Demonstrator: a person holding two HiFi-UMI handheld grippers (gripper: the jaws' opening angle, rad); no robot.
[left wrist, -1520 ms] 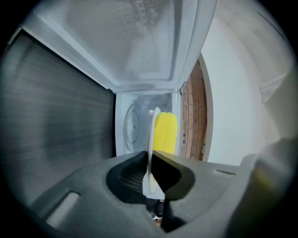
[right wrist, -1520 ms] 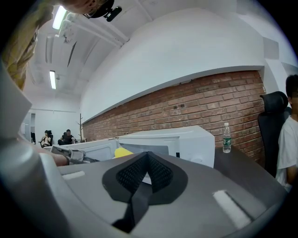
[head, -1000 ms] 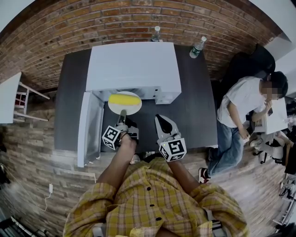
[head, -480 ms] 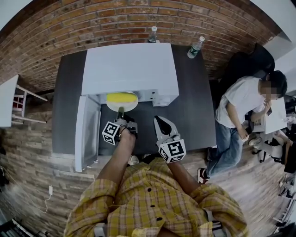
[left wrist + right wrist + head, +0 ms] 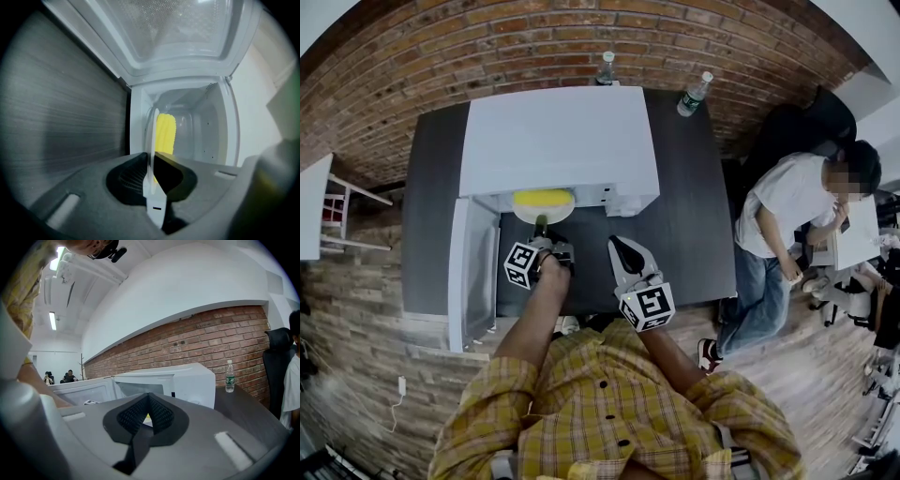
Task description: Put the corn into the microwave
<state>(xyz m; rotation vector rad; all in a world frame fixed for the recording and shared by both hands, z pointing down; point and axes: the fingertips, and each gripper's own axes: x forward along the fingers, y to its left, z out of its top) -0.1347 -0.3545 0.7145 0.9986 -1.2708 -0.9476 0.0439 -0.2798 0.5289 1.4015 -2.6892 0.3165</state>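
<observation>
Now the plate (image 5: 546, 217) is being set into the mouth of the microwave (image 5: 558, 141), with the corn (image 5: 542, 198) lying across it just inside the open cavity. The left gripper (image 5: 541, 225) is clamped on the plate's near rim. Its jaws have just been easing apart, yet the thin white edge is seen pinched between the 2 pads. The right gripper (image 5: 619, 246) is held beside it over the table (image 5: 694, 216), jaws together, nothing in them.

For a clean finish, the plate should be flat on the cavity floor before the grip is fully let go. It should also be pushed deep enough that the door (image 5: 469, 272), swung wide to the left, can be closed past the rim. The withdrawal is best made straight back, so the corn is not rolled off.
</observation>
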